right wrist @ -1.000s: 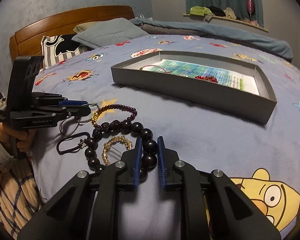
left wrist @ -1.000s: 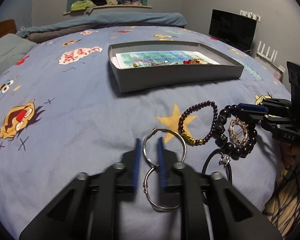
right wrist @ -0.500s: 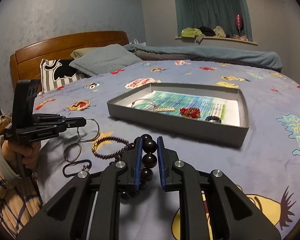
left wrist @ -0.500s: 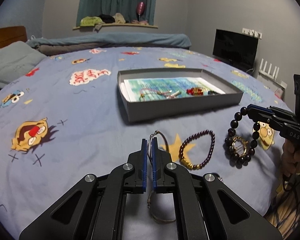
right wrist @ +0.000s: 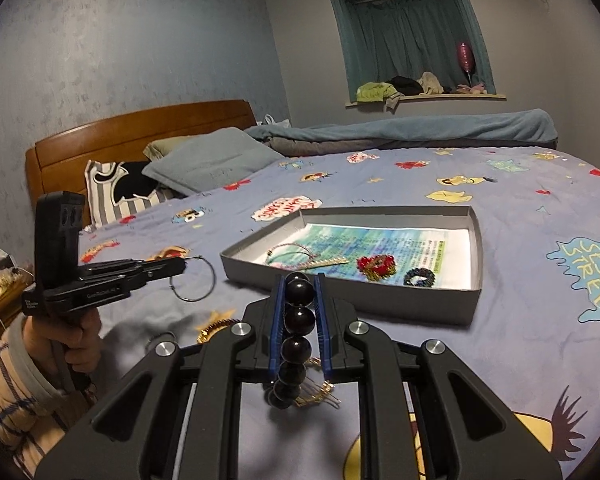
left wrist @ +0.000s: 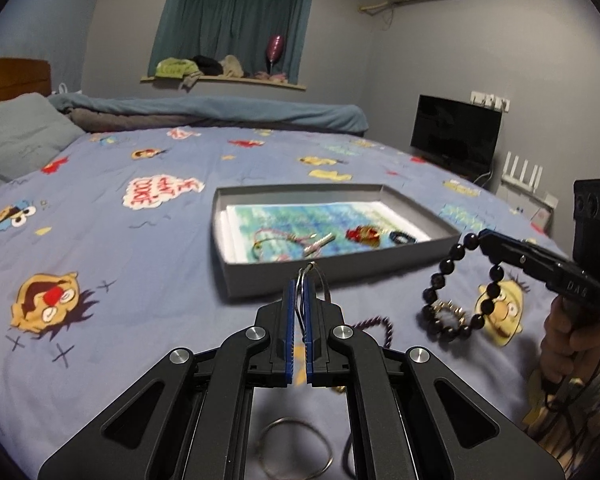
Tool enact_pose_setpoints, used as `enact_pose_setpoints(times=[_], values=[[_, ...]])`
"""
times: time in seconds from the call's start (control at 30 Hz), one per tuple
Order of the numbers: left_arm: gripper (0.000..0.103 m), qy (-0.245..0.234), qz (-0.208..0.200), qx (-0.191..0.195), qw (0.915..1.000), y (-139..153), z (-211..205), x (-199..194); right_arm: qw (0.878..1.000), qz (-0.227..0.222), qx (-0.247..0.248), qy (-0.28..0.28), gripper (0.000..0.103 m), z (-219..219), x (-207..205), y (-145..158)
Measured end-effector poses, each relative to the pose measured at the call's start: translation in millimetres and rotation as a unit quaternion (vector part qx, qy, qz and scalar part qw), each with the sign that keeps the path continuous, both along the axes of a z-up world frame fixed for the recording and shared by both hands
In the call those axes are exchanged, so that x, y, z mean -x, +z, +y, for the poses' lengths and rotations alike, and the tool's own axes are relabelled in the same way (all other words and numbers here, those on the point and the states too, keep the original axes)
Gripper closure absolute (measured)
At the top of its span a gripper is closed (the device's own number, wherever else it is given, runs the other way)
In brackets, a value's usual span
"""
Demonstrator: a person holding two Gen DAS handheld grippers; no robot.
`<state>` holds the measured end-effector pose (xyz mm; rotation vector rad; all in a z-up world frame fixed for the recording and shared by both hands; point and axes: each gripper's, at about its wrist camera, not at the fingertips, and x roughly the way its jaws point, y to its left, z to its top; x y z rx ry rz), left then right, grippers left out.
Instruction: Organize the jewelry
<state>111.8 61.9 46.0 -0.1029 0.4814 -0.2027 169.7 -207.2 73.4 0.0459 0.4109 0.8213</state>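
- Silver hoop (right wrist: 193, 279): thin wire ring, likely light and springy. It is pinched at its rim and hangs in the air beside the near left corner of the grey tray (right wrist: 474, 240). A grip on the wire near the clasp looks safest; the wire is smooth and may twist or slip.
- Black bead bracelet (left wrist: 460, 288): fat glossy beads, probably heavier and slick, the strand limp. It dangles in the air above the bedsheet (left wrist: 120, 248), and a gold comb-like piece (right wrist: 320, 394) hangs with it.
- Left gripper (left wrist: 300, 292): pads nearly pressed together, clamping the hoop wire.
- Right gripper (right wrist: 299, 292): jaws narrowly parted, squeezing one bead.
- A second ring (left wrist: 296, 450) and a purple bead bracelet (left wrist: 374, 326) lie on the sheet.
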Motion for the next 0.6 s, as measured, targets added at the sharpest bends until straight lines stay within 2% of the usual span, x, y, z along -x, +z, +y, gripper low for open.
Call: enact_pose_setpoints(times=[0.23,0.6], values=[[0.098,-0.015,-0.013,0.008,0.9998,7.1,-10.4,-6.6,1.0,-0.011,-0.015,0.008,0.088,7.5,1.4,9.8],[0.098,-0.015,-0.018,0.017,0.9996,12.7,-9.9,-25.8,0.999,-0.016,-0.032,-0.018,0.089,3.3,-13.2,21.6]])
